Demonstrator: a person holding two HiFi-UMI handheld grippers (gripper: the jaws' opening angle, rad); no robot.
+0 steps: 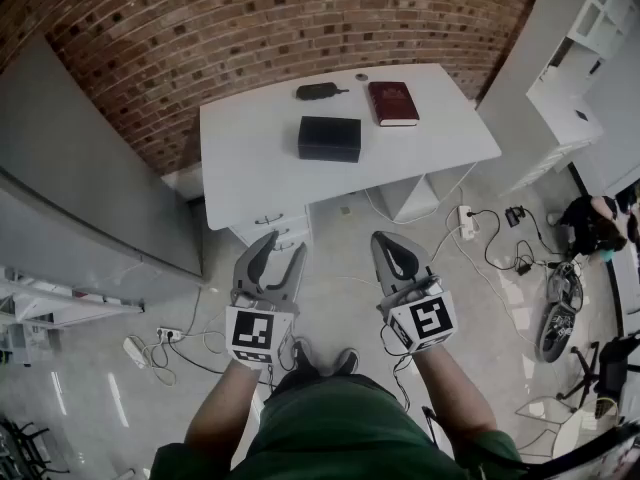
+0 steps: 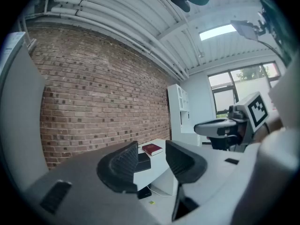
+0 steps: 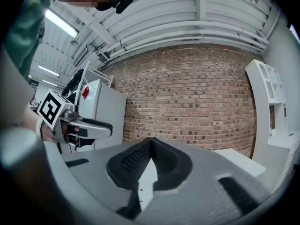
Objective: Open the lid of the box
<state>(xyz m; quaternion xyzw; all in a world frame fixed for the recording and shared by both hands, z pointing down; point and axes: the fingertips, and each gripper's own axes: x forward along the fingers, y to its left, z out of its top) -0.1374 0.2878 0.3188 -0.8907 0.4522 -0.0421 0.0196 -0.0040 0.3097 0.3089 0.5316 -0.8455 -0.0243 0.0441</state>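
Observation:
A black box (image 1: 329, 138) with its lid down rests on the white table (image 1: 250, 158), near the middle; in the left gripper view the black box (image 2: 142, 159) shows far off between the jaws. My left gripper (image 1: 279, 249) hovers well short of the table over the floor, jaws apart with nothing between them. My right gripper (image 1: 390, 246) is beside it, level, jaws pressed together and empty. In the right gripper view the right gripper (image 3: 150, 142) faces the brick wall and the left gripper (image 3: 75, 123) shows at the left.
A dark red book (image 1: 392, 102) and a small black pouch (image 1: 318, 91) lie at the table's far side. A drawer unit (image 1: 275, 230) sits under the table. Cables and a power strip (image 1: 135, 351) lie on the floor. White shelving (image 1: 590, 28) stands at the right.

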